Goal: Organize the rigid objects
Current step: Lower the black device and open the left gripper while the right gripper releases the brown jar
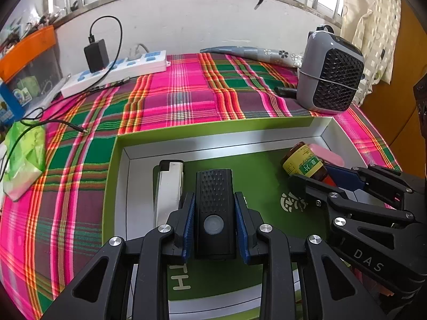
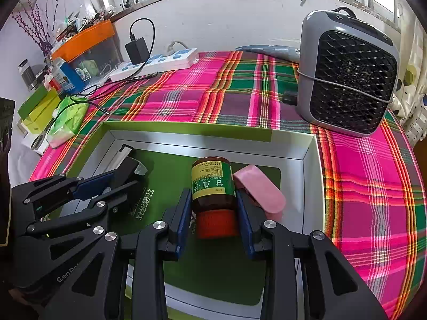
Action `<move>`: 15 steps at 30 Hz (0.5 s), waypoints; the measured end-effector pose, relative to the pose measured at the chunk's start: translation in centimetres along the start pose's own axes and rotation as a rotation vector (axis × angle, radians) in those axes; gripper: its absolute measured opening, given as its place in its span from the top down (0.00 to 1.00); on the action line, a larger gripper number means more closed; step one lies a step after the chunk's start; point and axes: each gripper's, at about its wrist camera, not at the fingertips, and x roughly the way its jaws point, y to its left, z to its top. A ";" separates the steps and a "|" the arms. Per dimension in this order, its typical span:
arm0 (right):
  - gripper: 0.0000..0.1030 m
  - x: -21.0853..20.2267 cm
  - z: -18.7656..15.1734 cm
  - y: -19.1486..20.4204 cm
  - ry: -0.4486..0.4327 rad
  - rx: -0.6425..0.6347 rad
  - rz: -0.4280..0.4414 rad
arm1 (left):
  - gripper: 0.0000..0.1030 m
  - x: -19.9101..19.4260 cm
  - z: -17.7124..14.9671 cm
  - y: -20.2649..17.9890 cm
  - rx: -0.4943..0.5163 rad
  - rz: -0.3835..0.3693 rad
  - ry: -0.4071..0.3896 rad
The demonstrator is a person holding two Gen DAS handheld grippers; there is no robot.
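I see the black bike light [image 1: 215,208] pinched in my left hand-held gripper [image 1: 215,224], over the green box [image 1: 186,130] floor beside a white lighter [image 1: 168,189]. My right hand-held gripper [image 2: 215,213] clamps the brown pill bottle [image 2: 213,186], next to a pink case [image 2: 260,189].

I see a shallow green box [image 1: 120,144] with white inner walls filling the lower half of both views. Inside it, at lower centre of the left view, a black ribbed device [image 1: 214,210] with a round button lies lengthwise. Just left of it lies a white lighter-like thing [image 1: 168,189]. In the right view a brown bottle [image 2: 213,186] with a yellow-green label lies on its side, red cap nearest me, with a pink case [image 2: 260,189], possibly a stapler, against its right.
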 end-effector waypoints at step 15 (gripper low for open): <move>0.66 0.1 0.0 0.0 0.004 -0.001 0.000 | 0.74 0.0 0.0 0.0 0.003 0.005 0.003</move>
